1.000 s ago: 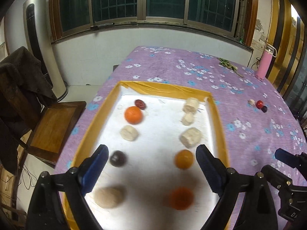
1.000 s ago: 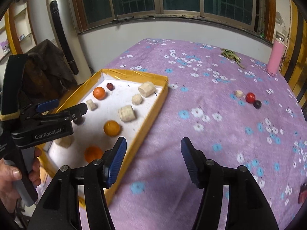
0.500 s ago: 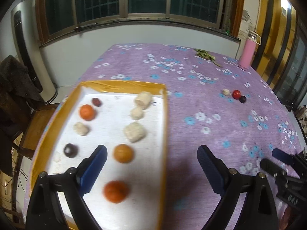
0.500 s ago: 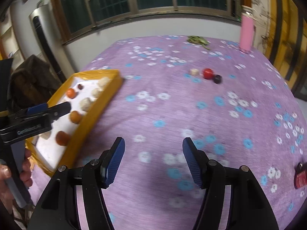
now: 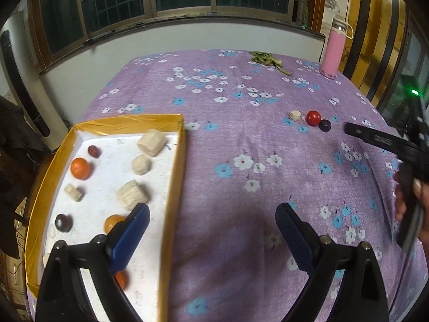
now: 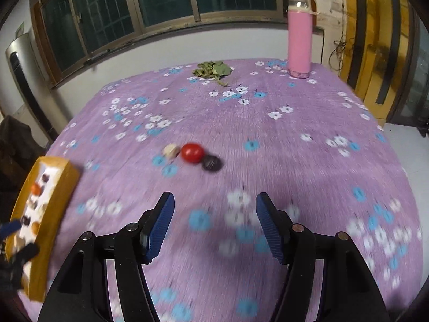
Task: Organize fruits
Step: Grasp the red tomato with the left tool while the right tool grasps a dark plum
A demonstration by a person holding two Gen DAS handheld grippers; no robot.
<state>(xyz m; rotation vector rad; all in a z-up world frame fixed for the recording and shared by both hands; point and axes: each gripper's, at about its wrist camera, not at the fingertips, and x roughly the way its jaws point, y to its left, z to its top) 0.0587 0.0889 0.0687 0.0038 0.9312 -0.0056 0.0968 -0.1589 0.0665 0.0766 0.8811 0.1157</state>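
Observation:
A yellow-walled tray (image 5: 171, 177) with a white floor holds an orange fruit (image 5: 80, 168), pale chunks (image 5: 151, 139), a dark round fruit (image 5: 63, 222) and more. On the purple cloth lie a pale piece (image 6: 171, 150), a red fruit (image 6: 191, 152) and a dark fruit (image 6: 211, 163), touching in a row. My right gripper (image 6: 214, 220) is open and empty, hovering short of that row. My left gripper (image 5: 211, 225) is open and empty, straddling the tray's right wall. The same three fruits (image 5: 313, 117) lie far ahead of it to the right.
A pink bottle (image 6: 299, 35) stands at the table's far right corner, with a bunch of green leaves (image 6: 213, 70) to its left. A hand (image 5: 410, 196) holds the right tool at the right edge. A chair with dark clothing stands left of the table.
Both grippers have swung right, away from the tray. The tray has slid to the left edge of the right wrist view, and the three loose fruits now lie just ahead of the right gripper.

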